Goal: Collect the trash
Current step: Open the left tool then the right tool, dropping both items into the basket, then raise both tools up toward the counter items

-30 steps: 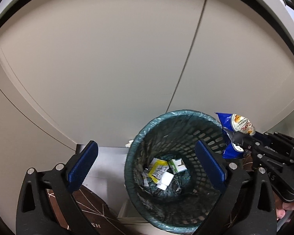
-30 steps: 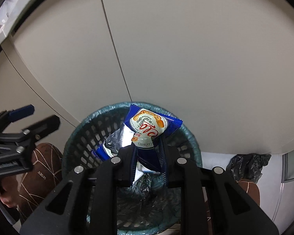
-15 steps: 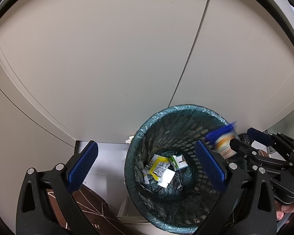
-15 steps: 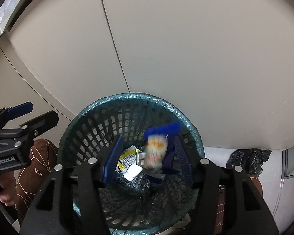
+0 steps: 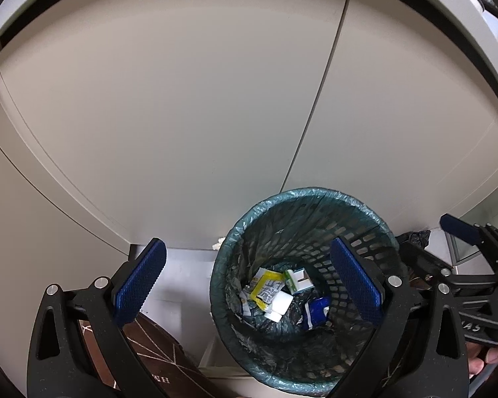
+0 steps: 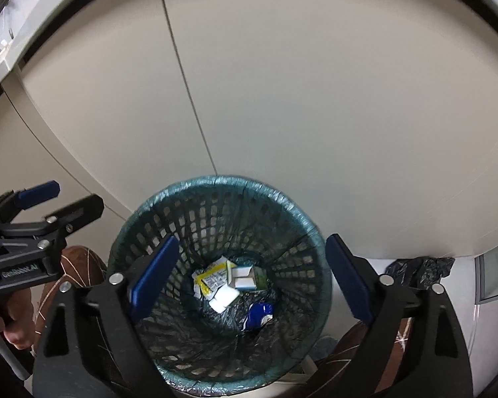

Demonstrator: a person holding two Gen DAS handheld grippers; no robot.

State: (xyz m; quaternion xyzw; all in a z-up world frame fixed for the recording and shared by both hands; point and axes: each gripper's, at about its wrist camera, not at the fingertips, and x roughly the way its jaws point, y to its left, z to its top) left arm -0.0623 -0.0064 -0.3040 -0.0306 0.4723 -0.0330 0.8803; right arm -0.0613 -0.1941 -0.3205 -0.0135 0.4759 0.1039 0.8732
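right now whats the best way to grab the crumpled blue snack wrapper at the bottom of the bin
Come straight down from above through the open mouth of the teal mesh bin; its walls block any side approach. The crumpled blue snack wrapper lies on the black liner, apart from the yellow packet. Pinch its raised, crumpled blue edge, since the flat parts probably give the pads little to catch.

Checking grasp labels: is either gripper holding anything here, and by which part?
Nothing is held. The right gripper, jaws opening, and the left gripper are both empty; the crumpled blue snack wrapper lies inside the lined teal mesh wastebasket.

Home or office corner, beige cabinet doors, lined mesh wastebasket, patterned slippers
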